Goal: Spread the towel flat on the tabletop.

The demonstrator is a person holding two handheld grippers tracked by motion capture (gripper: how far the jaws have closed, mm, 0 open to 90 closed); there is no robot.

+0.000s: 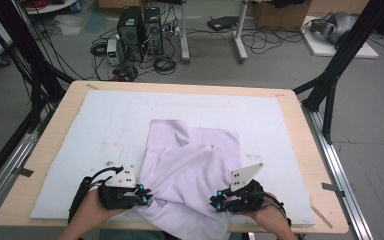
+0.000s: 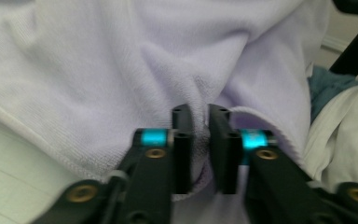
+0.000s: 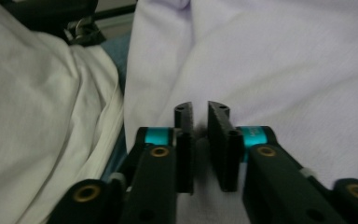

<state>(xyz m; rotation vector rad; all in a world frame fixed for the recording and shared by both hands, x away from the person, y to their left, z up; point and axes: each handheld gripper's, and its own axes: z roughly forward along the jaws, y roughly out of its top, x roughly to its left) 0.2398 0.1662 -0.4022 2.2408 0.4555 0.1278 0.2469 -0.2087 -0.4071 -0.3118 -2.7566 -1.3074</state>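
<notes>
Black jaws of the left gripper [image 2: 199, 116] are pinching a fold of the lavender cloth [image 1: 190, 170] at its lower-left hem. Opposite, the right gripper [image 3: 200, 114] is clamping the cloth's lower-right edge. Spreading centre-frame, the cloth is overhanging the white mat's [image 1: 105, 115] near edge, leaving bare mat all around.

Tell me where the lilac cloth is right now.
In the high view the lilac cloth lies crumpled on the white mat, near the table's front edge, with the left gripper and right gripper pinching its near corners.
</notes>
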